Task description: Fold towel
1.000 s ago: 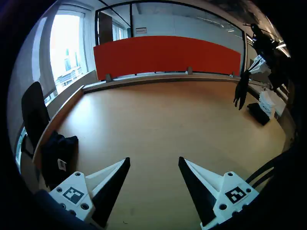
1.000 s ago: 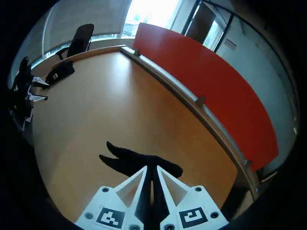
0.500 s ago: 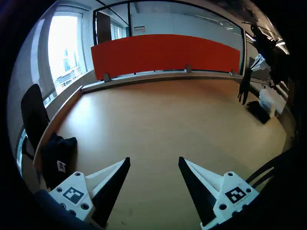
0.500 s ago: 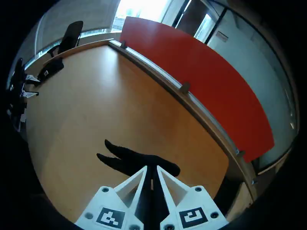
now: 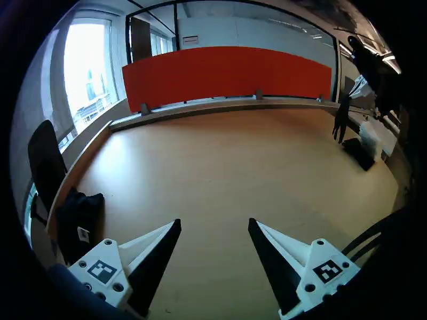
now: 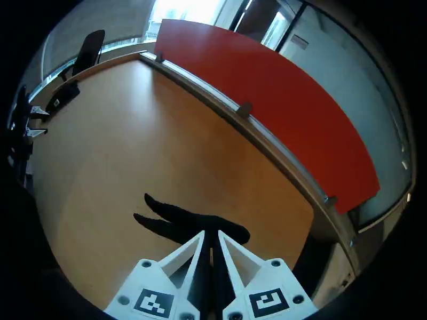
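A plain, warm honey-orange table [image 5: 224,160] is backed by a solid bright red divider panel [image 5: 224,72]. The left gripper [image 5: 213,221] and right gripper [image 6: 211,234] are white with black inner finger faces. Each finger carries a black-and-white square marker [image 5: 101,271]. The cloth [image 6: 176,221] is solid black with no pattern. The chair [image 5: 45,160] is black, as is the bag [image 5: 80,216], which has a small white tag [image 5: 84,233].

You've got a wide light-wood table [image 5: 224,160], long red divider panel [image 5: 229,72] along its far edge, black office chair [image 5: 45,160] by the bright window [image 5: 88,80], dark bag [image 5: 80,213] on the table's left edge.
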A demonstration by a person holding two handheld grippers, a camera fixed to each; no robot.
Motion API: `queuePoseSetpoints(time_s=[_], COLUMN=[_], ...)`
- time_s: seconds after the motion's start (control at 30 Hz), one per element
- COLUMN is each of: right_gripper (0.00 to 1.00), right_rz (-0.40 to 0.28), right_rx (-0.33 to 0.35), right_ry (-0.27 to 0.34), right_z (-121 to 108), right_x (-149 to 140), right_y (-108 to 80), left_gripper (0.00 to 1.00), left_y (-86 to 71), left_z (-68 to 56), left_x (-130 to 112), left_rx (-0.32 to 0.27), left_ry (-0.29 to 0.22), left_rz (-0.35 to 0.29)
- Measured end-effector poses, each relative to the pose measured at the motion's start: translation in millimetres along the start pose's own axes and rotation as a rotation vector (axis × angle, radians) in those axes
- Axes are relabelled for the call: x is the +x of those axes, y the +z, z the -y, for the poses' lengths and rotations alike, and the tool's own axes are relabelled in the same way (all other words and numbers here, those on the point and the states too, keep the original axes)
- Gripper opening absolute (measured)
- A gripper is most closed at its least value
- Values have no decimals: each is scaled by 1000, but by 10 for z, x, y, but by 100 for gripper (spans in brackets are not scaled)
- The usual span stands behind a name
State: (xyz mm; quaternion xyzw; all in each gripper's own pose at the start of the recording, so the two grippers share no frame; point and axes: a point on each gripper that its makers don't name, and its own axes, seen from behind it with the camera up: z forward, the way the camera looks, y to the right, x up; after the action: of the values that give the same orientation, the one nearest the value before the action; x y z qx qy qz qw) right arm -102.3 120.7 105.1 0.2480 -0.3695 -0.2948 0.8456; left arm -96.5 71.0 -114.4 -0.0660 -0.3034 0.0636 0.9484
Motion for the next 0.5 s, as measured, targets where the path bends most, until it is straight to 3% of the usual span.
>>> queuePoseSetpoints(time_s=[0.5], right_gripper=[2], right_rz=[26], right_rx=[-14], right_ry=[36], right_z=[-147], right_x=[-306], right_y=[-105], left_gripper=[93], left_y=[17], left_z=[-104], left_x=[58], left_rx=[-14], left_ry=[14], left_rz=[2])
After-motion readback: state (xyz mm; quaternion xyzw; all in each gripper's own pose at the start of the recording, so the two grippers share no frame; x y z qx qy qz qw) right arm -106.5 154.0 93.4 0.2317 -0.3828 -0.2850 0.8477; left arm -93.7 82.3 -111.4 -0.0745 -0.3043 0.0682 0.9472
